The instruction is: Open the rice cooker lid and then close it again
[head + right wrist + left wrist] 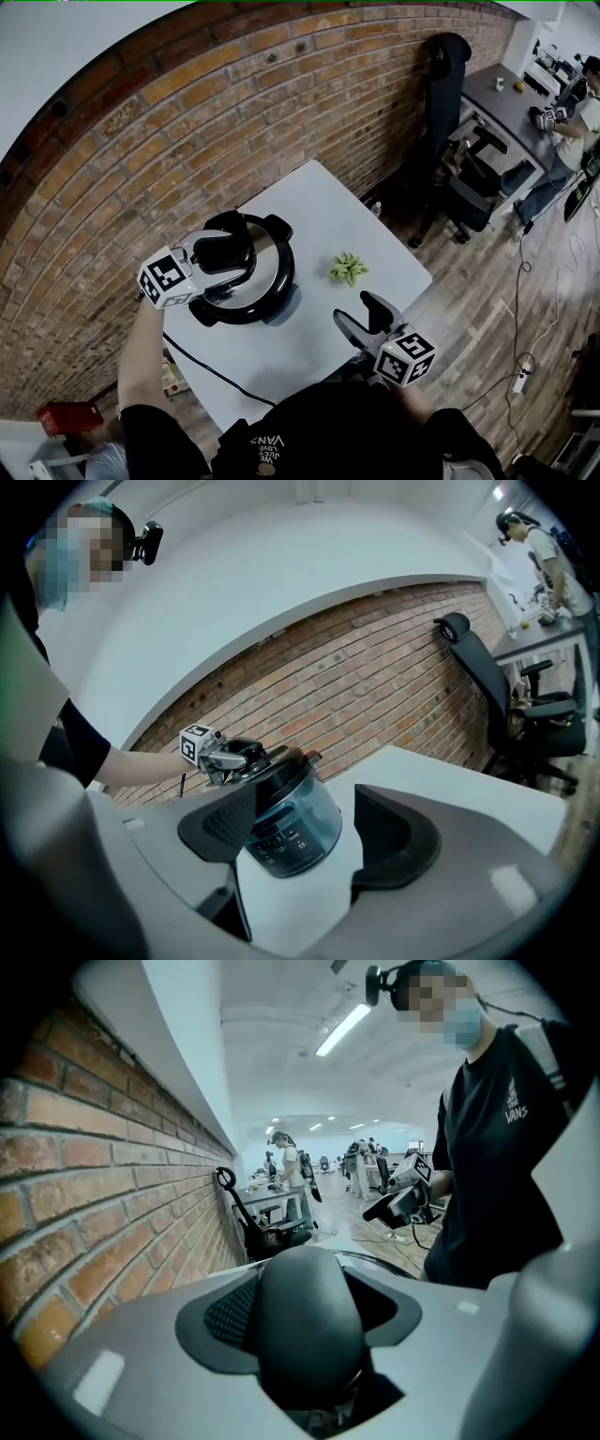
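Note:
The rice cooker point(267, 298) stands on the left part of the white table point(309, 202), and its black, silver-ringed lid point(267, 246) sits flat on the body. My left gripper point(225, 251) is on top of the lid, shut on the black lid handle point(305, 1321), which fills the gap between the pads. In the right gripper view the cooker point(286, 827) shows its dark front panel, with the left gripper point(230, 754) on its top. My right gripper point(361, 314) hovers open over the table's front right, apart from the cooker, with nothing between its fingers.
A small green object point(348, 269) lies on the table right of the cooker. A black cable point(216, 370) runs off the front left edge. The brick wall point(234, 122) is close behind. A black office chair point(469, 178) and a person point(572, 122) at a desk are far right.

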Available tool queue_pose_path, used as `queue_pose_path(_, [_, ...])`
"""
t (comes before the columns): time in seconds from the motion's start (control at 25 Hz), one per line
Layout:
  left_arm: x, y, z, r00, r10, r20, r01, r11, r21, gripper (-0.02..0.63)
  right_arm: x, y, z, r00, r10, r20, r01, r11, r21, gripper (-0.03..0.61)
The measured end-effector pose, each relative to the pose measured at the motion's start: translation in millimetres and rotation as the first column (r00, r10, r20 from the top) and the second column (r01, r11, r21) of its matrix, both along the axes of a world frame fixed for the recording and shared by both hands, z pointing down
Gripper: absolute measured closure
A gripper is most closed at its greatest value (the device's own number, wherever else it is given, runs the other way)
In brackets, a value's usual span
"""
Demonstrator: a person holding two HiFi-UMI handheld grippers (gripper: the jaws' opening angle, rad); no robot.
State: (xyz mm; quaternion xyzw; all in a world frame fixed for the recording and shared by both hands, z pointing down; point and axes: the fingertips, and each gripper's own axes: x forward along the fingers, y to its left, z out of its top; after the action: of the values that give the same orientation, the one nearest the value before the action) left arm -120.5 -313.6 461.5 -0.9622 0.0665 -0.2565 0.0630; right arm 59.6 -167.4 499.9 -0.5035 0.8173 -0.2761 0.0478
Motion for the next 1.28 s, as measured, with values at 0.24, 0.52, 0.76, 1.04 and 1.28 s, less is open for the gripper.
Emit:
queue_pose_path(0.24, [1.1,-0.6,0.4,1.0,-0.013,0.0,0.013,1.0,0.011,0.334,-8.1,13.4,3.0,1.0,0.021,0.006,-0.021,1.0,-0.002,0.261])
queue_pose_path(0.52, [0.9,1.8,0.1,1.0,-0.022,0.011,0.022,1.0,0.007,0.336,-3.3,23.0,3.2,0.999,0.039,-0.015,-0.04,0.999,-0.016,0.261])
queue_pose_path(0.76, [0.3,4.4,-34.0,0.998,-0.041,-0.043,0.043,0.998,0.053,0.336,1.3,20.6,2.5,0.999,0.036,-0.014,-0.036,0.999,-0.017,0.261])
queue_pose_path(1.04, [-28.9,0.7,-110.3,0.929,-0.219,-0.298,0.241,0.97,0.04,0.336,-13.5,0.6,-4.9,0.999,-0.041,0.006,0.041,0.999,0.004,0.261])
queue_pose_path(1.28, [-98.8,9.9,-133.0,0.699,-0.454,-0.553,0.45,0.88,-0.155,0.336,-32.0,-13.1,-13.7,0.993,-0.113,0.016,0.113,0.993,0.025,0.261])
